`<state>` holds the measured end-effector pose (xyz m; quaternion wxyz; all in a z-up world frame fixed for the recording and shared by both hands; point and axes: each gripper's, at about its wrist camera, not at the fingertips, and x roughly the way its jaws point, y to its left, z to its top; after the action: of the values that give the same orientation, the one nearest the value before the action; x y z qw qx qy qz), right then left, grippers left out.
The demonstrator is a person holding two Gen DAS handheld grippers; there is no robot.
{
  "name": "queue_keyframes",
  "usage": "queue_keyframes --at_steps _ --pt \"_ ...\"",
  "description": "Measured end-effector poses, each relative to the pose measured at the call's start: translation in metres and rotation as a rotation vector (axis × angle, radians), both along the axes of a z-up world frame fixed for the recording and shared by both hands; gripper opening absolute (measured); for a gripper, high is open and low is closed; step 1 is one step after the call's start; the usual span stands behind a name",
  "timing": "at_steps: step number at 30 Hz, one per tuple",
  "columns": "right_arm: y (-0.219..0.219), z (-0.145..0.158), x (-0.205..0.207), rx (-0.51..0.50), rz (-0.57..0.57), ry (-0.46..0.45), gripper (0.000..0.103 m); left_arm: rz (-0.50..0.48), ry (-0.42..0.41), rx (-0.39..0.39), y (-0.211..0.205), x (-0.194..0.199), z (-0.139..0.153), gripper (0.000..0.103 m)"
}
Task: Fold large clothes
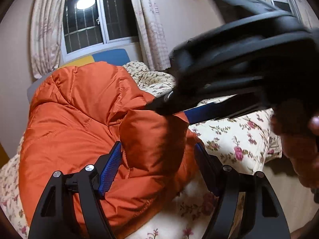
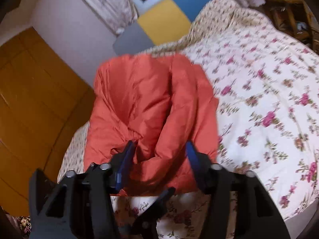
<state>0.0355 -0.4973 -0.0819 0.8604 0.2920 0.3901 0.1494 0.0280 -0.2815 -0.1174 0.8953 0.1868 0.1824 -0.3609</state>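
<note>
An orange puffer jacket [image 1: 83, 107] lies bunched on the floral bedspread [image 1: 235, 139]. My left gripper [image 1: 157, 147] stands open, its blue pads [image 1: 110, 171] wide apart on either side of a puffy fold at the jacket's near end. From the upper right comes my right gripper [image 1: 169, 112], its tips on the jacket just beyond that fold. In the right wrist view the right gripper [image 2: 160, 145] is shut on a bulky fold of the jacket [image 2: 139, 91], fabric bulging between its fingers. The jacket's underside is hidden.
The bedspread [image 2: 259, 99] stretches far to the right. A yellow and blue headboard [image 2: 171, 14] and a curtained window [image 1: 95, 18] stand behind the bed. A wooden door [image 2: 35, 99] is to the left. A hand [image 1: 299, 139] holds the right gripper. Floor [image 1: 289, 189] shows beside the bed.
</note>
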Motion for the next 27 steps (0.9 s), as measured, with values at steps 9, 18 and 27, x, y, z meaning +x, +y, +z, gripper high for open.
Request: queue_keyframes --at_steps 9,18,27 --pt "-0.005 -0.031 -0.005 -0.07 -0.088 0.053 0.013 -0.035 0.042 -0.057 0.038 -0.022 0.014 0.072" --pt "-0.009 -0.046 -0.017 -0.032 -0.16 0.016 0.011 0.343 0.084 -0.271 0.125 0.037 0.052 0.072" --pt "-0.023 -0.025 -0.024 0.052 -0.168 -0.062 0.032 0.587 0.229 -0.355 0.143 0.131 0.037 0.072"
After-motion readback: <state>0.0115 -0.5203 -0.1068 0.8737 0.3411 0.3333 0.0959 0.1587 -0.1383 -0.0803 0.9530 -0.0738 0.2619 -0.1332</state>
